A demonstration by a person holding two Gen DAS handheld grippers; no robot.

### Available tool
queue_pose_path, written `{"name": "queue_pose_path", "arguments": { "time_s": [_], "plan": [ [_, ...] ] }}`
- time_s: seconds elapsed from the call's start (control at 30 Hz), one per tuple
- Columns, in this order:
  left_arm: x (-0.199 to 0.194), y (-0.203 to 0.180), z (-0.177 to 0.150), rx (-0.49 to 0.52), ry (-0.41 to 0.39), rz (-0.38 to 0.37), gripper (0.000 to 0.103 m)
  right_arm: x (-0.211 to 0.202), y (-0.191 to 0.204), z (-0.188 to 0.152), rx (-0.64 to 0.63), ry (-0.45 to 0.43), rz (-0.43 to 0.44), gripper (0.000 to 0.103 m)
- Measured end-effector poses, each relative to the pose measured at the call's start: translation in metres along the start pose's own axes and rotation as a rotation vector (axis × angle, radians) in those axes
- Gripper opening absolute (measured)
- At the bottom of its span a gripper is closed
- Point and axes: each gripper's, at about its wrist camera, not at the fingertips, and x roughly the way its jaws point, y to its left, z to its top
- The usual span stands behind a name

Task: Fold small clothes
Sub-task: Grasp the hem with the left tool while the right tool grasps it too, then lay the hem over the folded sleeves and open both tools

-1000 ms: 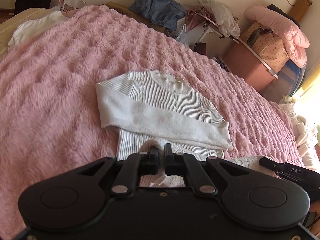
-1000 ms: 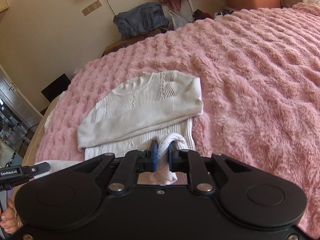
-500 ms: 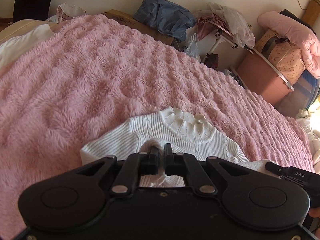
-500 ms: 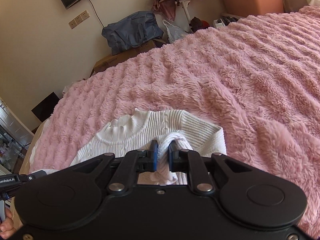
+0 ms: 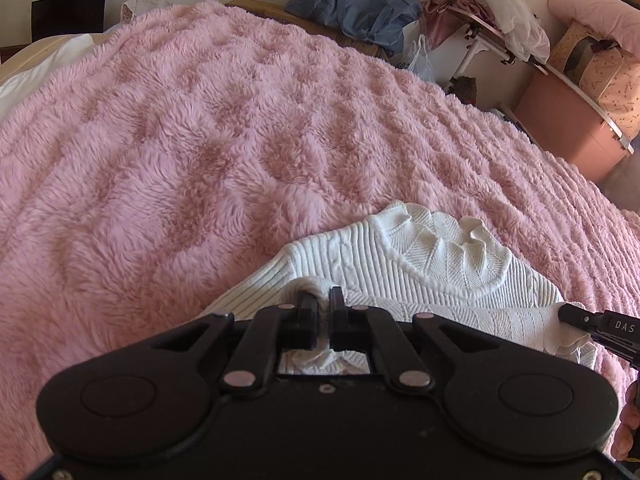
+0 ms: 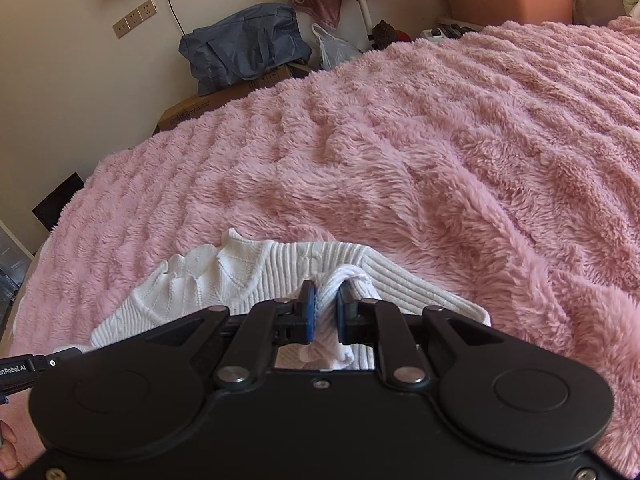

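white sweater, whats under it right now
The white sweater lies on the fluffy pink blanket, which shows around it. Both claws, left and right, pinch its fabric. Anything beneath the knit is covered.

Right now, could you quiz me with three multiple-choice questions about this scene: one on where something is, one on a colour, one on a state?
1. Where does the sweater lie?
A. on the blanket
B. on the floor
C. in the pink bin

2. What colour is the blanket?
A. green
B. pink
C. black

3. What is the state of the left gripper and right gripper?
A. both open and empty
B. one open
C. both shut on sweater cloth

Answers: A, pink fur surrounds the sweater; B, pink in both views; C, white knit is pinched between each pair of fingers.
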Motion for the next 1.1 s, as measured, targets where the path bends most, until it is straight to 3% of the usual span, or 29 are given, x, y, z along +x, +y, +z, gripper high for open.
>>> {"name": "queue_pose_path", "arguments": {
  "time_s": [0.23,0.27,0.33,0.4,0.6,0.77,0.97,1.1],
  "plan": [
    [-0.008,-0.012,-0.005,0.082,-0.046,0.083,0.012,0.003,0.008,-0.002,-0.102,-0.021,-0.049,0.013],
    [-0.011,-0.013,-0.004,0.087,-0.055,0.095,0.019,-0.001,0.009,-0.001,-0.118,-0.031,-0.054,0.015],
    [-0.019,-0.015,-0.002,0.087,-0.074,0.11,0.026,-0.009,0.013,0.001,-0.155,-0.065,-0.092,0.023],
    [-0.028,-0.015,0.0,0.085,-0.082,0.1,0.026,-0.02,0.014,0.004,-0.174,-0.106,-0.11,0.043],
    [-0.057,-0.024,-0.009,0.099,-0.103,0.086,0.026,-0.054,0.022,0.002,-0.224,-0.138,-0.067,0.043],
    [-0.069,-0.037,-0.03,0.123,-0.085,0.031,0.026,-0.062,0.031,-0.02,-0.31,-0.083,-0.002,0.043],
    [-0.044,-0.047,-0.059,0.157,0.01,0.004,0.027,-0.042,0.036,-0.044,-0.386,0.01,0.04,0.043],
    [-0.024,-0.052,-0.06,0.171,0.011,-0.002,0.027,-0.024,0.043,-0.05,-0.436,0.023,0.041,0.042]
  ]
}}
